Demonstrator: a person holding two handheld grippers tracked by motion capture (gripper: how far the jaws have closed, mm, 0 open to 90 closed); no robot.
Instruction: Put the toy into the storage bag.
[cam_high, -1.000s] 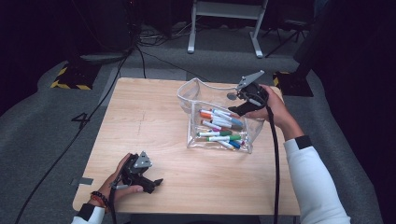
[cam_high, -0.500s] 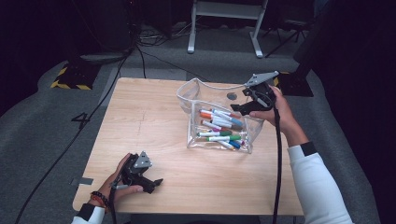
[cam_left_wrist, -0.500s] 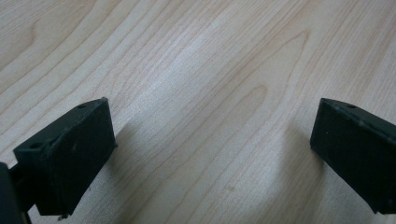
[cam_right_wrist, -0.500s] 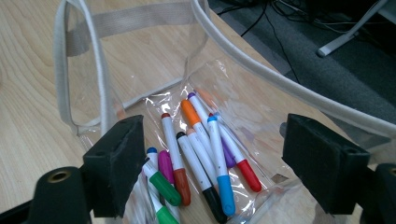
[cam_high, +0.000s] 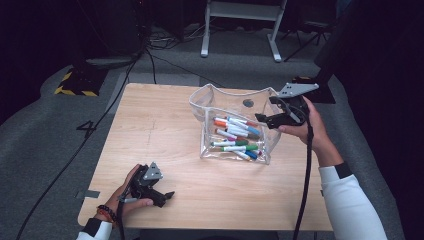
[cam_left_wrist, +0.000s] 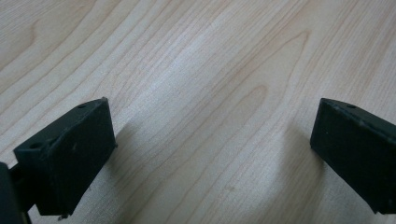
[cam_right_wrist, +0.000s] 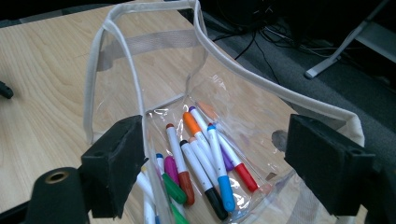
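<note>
Place: a recording lab or studio, not a home.
Worktop (cam_high: 165, 135): a small, bare, light wooden top standing alone, with open floor on every side.
Floor (cam_high: 45, 150): grey carpet all around, going dark beyond the lit area.
Cables (cam_high: 150, 55): black leads trail over the carpet, far beyond the left gripper (cam_high: 162, 196).
Hazard tape (cam_high: 75, 84): yellow and black stripes on a low dark base, far off on that gripper's outer side.
Stand (cam_high: 240, 20): white metal frame legs on the floor, beyond the right gripper (cam_high: 264, 120).
Floor mark (cam_high: 86, 128): a dark figure on the carpet beside the worktop.
Backdrop: black gear and darkness behind, lighting aimed at the worktop.
</note>
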